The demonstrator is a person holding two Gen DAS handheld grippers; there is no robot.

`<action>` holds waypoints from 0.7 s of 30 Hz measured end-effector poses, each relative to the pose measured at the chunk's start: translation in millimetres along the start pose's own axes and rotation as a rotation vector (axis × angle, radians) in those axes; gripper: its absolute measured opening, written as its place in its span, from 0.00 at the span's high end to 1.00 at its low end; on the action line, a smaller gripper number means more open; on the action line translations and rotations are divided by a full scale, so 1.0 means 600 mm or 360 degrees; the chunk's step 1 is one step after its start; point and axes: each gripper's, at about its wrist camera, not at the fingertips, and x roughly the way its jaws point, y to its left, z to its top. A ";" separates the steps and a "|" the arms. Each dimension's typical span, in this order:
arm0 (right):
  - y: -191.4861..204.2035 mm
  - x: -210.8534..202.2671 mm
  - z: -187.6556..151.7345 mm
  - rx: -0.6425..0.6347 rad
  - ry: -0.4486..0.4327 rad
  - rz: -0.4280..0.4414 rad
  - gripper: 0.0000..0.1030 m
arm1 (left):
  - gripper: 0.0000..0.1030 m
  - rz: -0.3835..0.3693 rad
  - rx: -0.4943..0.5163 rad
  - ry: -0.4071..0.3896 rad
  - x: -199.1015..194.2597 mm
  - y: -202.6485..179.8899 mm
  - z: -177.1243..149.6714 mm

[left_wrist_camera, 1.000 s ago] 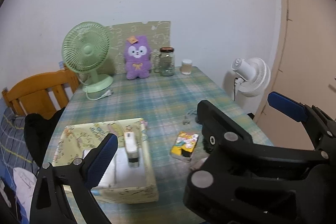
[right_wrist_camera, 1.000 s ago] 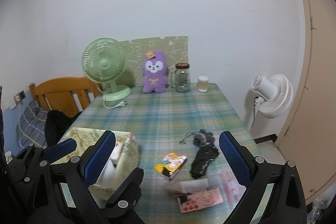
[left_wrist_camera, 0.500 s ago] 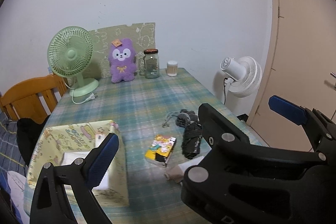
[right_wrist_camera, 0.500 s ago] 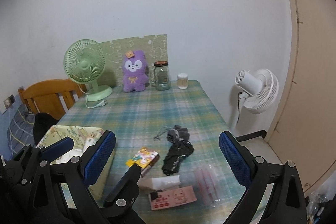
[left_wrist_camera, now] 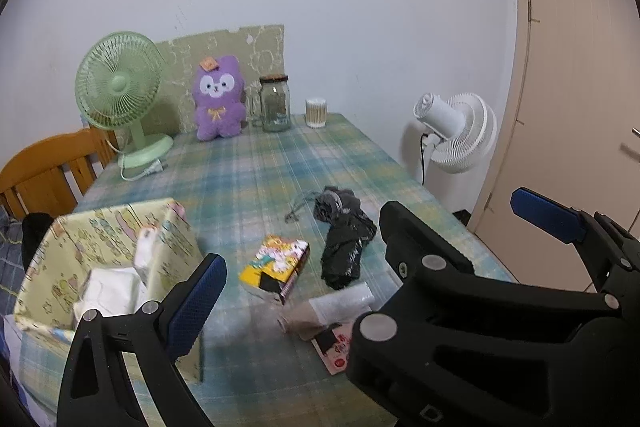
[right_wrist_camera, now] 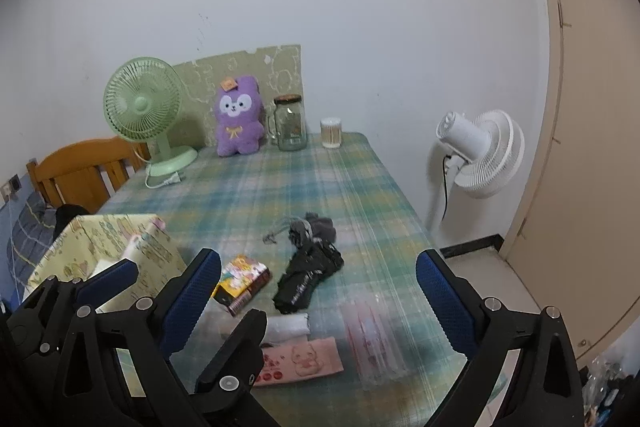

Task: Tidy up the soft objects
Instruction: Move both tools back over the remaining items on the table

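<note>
A yellow patterned box [left_wrist_camera: 100,259] [right_wrist_camera: 108,247] stands at the table's front left with white cloth inside. A black folded cloth [left_wrist_camera: 346,239] [right_wrist_camera: 308,275], a colourful small carton [left_wrist_camera: 276,265] [right_wrist_camera: 242,279], a white roll [left_wrist_camera: 340,303] [right_wrist_camera: 288,325], a pink packet [right_wrist_camera: 304,361] and a clear plastic pack [right_wrist_camera: 374,343] lie at the front. A purple plush [left_wrist_camera: 218,99] [right_wrist_camera: 238,119] sits at the back. My left gripper [left_wrist_camera: 372,255] and right gripper [right_wrist_camera: 320,303] are open, empty, above the front edge.
A green desk fan [left_wrist_camera: 120,99] [right_wrist_camera: 146,115], a glass jar [left_wrist_camera: 275,103] [right_wrist_camera: 290,123] and a cotton-swab cup [left_wrist_camera: 317,112] [right_wrist_camera: 331,133] stand at the back. A white floor fan [left_wrist_camera: 456,131] [right_wrist_camera: 480,153] is right of the table, a wooden chair [left_wrist_camera: 44,171] left.
Both grippers have pulled back and turned right. The box has slid left in view and the loose items on the table's front have come into view. Both grippers stay open.
</note>
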 end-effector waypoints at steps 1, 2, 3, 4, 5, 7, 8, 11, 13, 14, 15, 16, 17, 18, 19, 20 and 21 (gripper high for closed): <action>-0.003 0.004 -0.004 0.0009 0.0011 -0.0001 0.06 | 0.04 -0.0004 -0.0004 0.0016 0.005 -0.002 -0.003; -0.007 0.010 -0.010 0.0022 0.0024 -0.0001 0.06 | 0.04 -0.0009 -0.0008 0.0037 0.013 -0.005 -0.008; -0.012 0.015 -0.015 0.0032 0.0037 -0.0001 0.06 | 0.04 -0.0009 -0.0008 0.0049 0.017 -0.006 -0.011; -0.014 0.019 -0.020 0.0039 0.0049 0.0000 0.06 | 0.04 -0.0008 -0.0009 0.0065 0.024 -0.007 -0.016; -0.017 0.024 -0.024 0.0046 0.0062 0.0002 0.07 | 0.04 -0.0007 -0.0006 0.0077 0.028 -0.009 -0.019; -0.021 0.033 -0.033 0.0056 0.0084 0.0002 0.07 | 0.04 -0.0008 0.0002 0.0097 0.037 -0.012 -0.024; -0.023 0.037 -0.038 0.0060 0.0096 0.0001 0.07 | 0.04 -0.0009 0.0007 0.0110 0.043 -0.014 -0.028; -0.029 0.049 -0.051 0.0073 0.0131 0.0005 0.08 | 0.04 -0.0010 0.0017 0.0151 0.055 -0.017 -0.038; -0.032 0.055 -0.059 0.0079 0.0147 0.0009 0.10 | 0.04 -0.0010 0.0022 0.0169 0.062 -0.021 -0.045; -0.034 0.058 -0.065 0.0084 0.0155 0.0012 0.11 | 0.04 -0.0010 0.0027 0.0177 0.064 -0.022 -0.049; -0.037 0.062 -0.068 0.0088 0.0162 0.0012 0.11 | 0.04 -0.0009 0.0032 0.0183 0.067 -0.024 -0.052; -0.039 0.065 -0.072 0.0094 0.0172 0.0011 0.11 | 0.04 -0.0009 0.0035 0.0191 0.070 -0.025 -0.055; -0.041 0.068 -0.076 0.0099 0.0185 0.0012 0.12 | 0.04 -0.0010 0.0039 0.0205 0.075 -0.026 -0.060; -0.042 0.072 -0.081 0.0100 0.0200 0.0015 0.13 | 0.04 -0.0010 0.0041 0.0214 0.078 -0.027 -0.063; -0.043 0.076 -0.085 0.0100 0.0212 0.0013 0.13 | 0.04 -0.0011 0.0044 0.0227 0.081 -0.028 -0.067; -0.044 0.079 -0.090 0.0098 0.0226 0.0012 0.14 | 0.04 -0.0012 0.0047 0.0235 0.083 -0.030 -0.071; -0.044 0.081 -0.093 0.0096 0.0233 0.0010 0.14 | 0.04 -0.0012 0.0049 0.0242 0.085 -0.030 -0.074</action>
